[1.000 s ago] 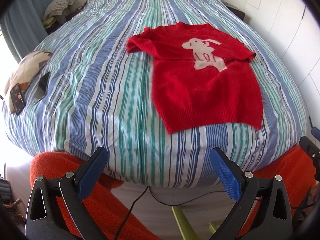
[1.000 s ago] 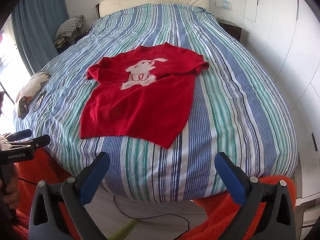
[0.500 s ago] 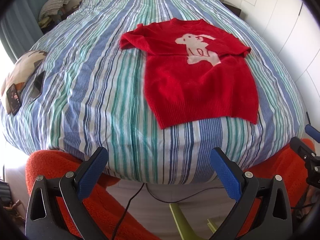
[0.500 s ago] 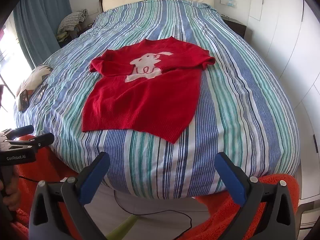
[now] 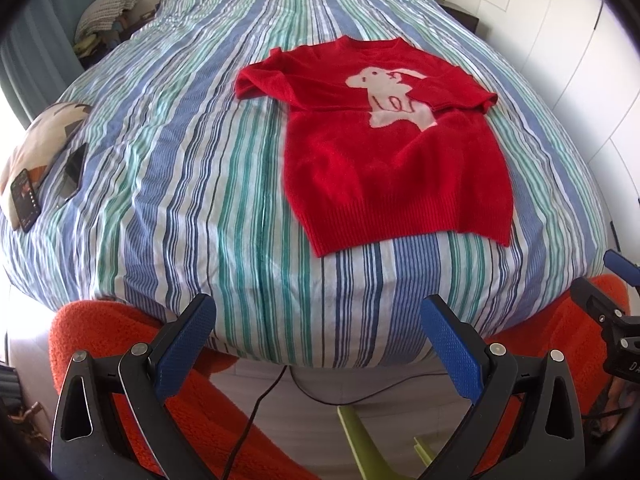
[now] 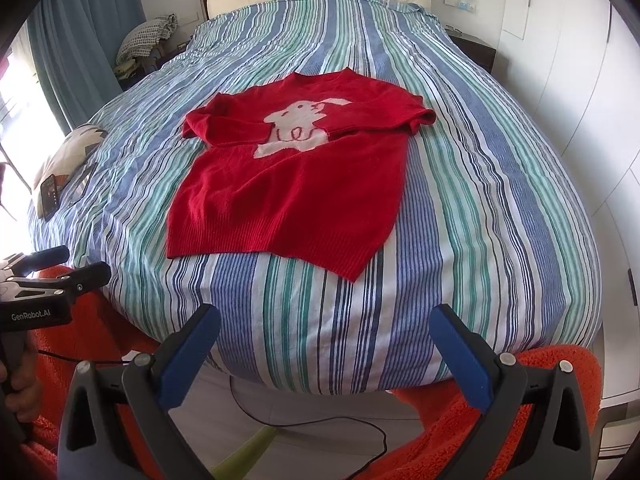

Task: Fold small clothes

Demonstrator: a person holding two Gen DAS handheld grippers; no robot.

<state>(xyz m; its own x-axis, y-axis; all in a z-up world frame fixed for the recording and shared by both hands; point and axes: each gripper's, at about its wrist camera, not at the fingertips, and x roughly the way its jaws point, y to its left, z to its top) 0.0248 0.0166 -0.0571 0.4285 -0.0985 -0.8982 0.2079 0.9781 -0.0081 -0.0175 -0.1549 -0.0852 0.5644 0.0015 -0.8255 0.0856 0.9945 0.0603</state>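
Note:
A small red sweater (image 5: 396, 152) with a white animal figure lies flat on the striped bed, both sleeves folded in across the chest; it also shows in the right wrist view (image 6: 292, 184). My left gripper (image 5: 316, 320) is open and empty, held off the foot of the bed, short of the sweater's hem and to its left. My right gripper (image 6: 326, 328) is open and empty, also off the foot of the bed, just short of the hem's near right corner. The left gripper shows at the left edge of the right wrist view (image 6: 52, 276).
The bed (image 5: 180, 140) has a blue, green and white striped cover. A pillow with a phone (image 5: 26, 196) on it lies at the bed's left edge. An orange blanket (image 5: 100, 328) hangs below the foot. A black cable (image 5: 256, 400) runs on the floor. White wardrobes (image 6: 580, 80) stand on the right.
Both grippers have moved a little closer to the bed and higher; the sweater sits lower and larger in both views. Both stay open. The sweater has not moved.

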